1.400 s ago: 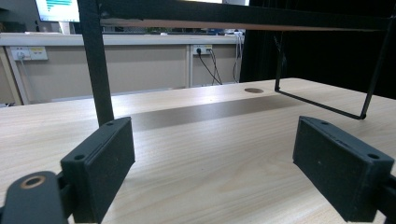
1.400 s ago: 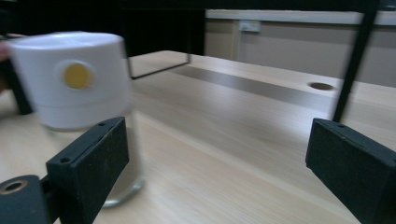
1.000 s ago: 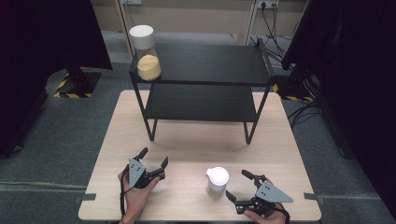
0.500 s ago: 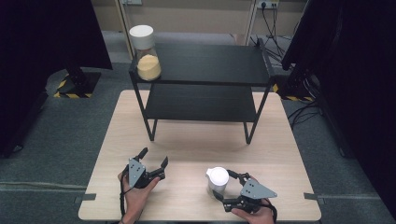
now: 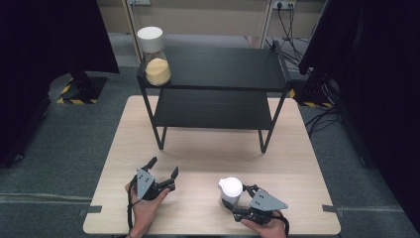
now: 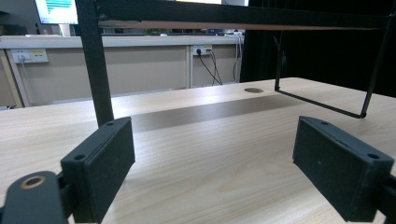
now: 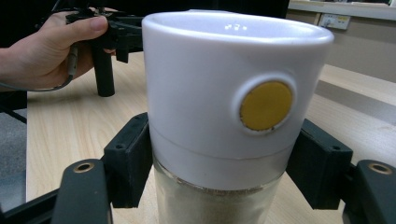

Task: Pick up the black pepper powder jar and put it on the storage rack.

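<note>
Down at the table's (image 5: 198,153) near edge my right claw (image 5: 234,202) has just clamped onto the white-lidded jar (image 5: 231,191), so lifting's next.

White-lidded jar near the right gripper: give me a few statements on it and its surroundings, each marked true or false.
1. The right gripper has its jaws closed on the white-lidded jar. True; the jaws have just been closing, and in the right gripper view both pads press its sides.
2. The left gripper holds a second jar. False; its jaws stand open with only the table between them.
3. A jar of yellow grains stands on the top level of the black shelf. True, at its left front corner.
4. The lid of the held jar bears a blue square. False; it bears a yellow round spot.
5. The held jar lies on its side. False; it is upright.
</note>
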